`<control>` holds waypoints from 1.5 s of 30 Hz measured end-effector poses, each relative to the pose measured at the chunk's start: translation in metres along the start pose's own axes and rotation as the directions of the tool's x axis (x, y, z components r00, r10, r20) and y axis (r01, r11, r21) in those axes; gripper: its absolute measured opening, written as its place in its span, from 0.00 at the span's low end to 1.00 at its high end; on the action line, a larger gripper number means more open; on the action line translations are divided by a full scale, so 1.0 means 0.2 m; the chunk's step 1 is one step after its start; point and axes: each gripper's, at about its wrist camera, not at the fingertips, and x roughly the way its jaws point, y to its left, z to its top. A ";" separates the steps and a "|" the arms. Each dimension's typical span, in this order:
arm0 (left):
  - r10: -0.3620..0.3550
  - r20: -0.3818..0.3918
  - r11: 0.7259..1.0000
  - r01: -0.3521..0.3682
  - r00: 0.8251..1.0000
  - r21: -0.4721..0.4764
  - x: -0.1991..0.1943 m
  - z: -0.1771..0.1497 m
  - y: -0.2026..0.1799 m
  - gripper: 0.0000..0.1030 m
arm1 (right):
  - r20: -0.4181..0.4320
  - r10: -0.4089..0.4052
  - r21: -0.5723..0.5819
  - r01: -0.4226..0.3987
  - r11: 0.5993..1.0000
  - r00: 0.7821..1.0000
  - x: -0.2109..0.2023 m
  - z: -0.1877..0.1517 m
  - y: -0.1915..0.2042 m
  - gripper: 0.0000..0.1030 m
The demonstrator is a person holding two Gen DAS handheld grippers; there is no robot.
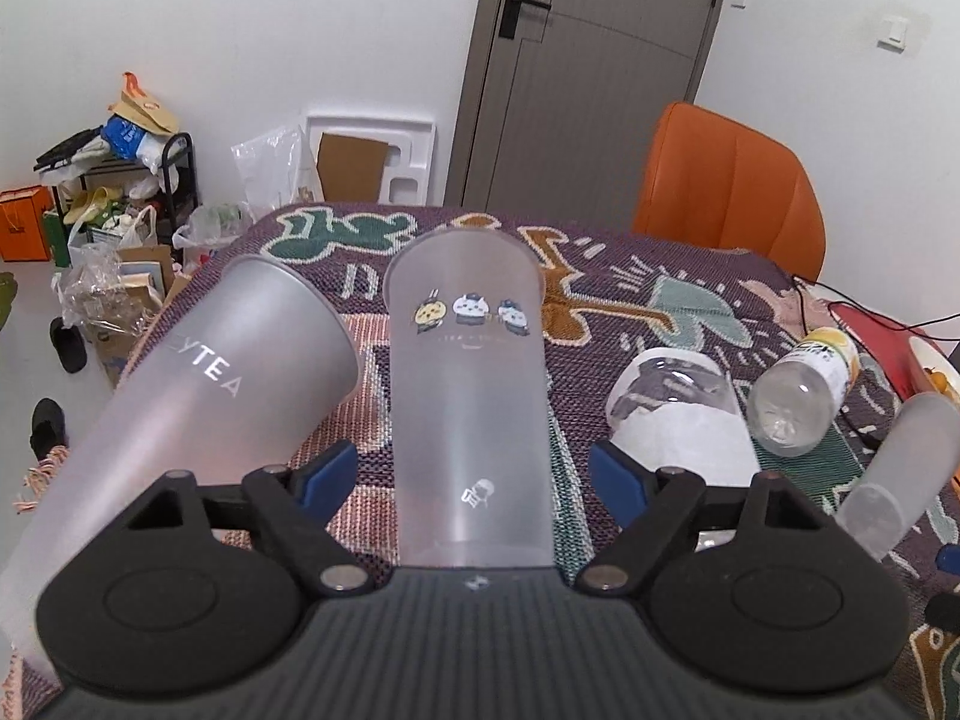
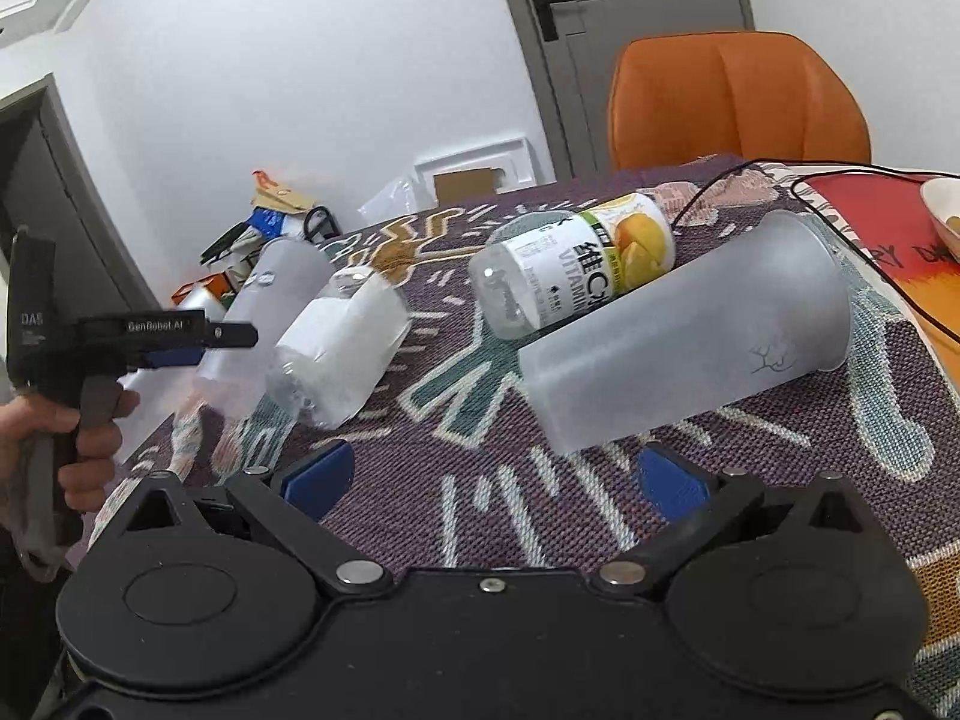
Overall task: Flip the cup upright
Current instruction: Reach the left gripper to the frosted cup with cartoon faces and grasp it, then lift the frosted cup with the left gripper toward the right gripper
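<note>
The left gripper [image 1: 474,477] is spread wide, its blue pads either side of the cartoon cup [image 1: 471,396] without touching it; this frosted cup lies on its side on the cloth [image 1: 630,312], pointing far, with the tea cup [image 1: 198,396] to its left. The right gripper [image 2: 492,477] is also wide open and holds nothing, with another frosted cup [image 2: 690,336] lying just beyond its right pad, near the bottle [image 2: 576,264].
</note>
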 end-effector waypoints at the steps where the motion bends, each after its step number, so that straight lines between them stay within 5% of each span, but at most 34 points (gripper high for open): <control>1: -0.002 -0.004 1.000 0.002 1.000 0.000 0.01 0.00 0.00 0.80 | 0.003 -0.005 0.007 0.005 1.000 1.000 0.01 0.01 -0.01 1.00; 5: -0.006 -0.015 1.000 0.006 1.000 -0.005 0.06 0.01 0.01 0.80 | 0.008 -0.022 0.040 0.021 0.999 1.000 0.05 0.03 -0.04 1.00; 10: -0.021 -0.033 0.999 0.020 0.999 -0.032 0.11 0.03 0.03 0.62 | -0.010 -0.022 0.058 0.022 0.998 1.000 0.11 0.05 -0.05 1.00; 26: -0.049 0.077 0.998 0.052 0.996 -0.035 -0.14 0.03 -0.04 0.60 | 0.006 -0.022 0.073 0.021 0.997 1.000 0.06 0.03 -0.02 1.00; 45: -0.193 0.136 0.981 0.188 0.972 0.049 -0.62 -0.18 -0.27 0.60 | 0.072 -0.020 0.080 0.014 0.997 0.997 -0.30 -0.12 -0.02 1.00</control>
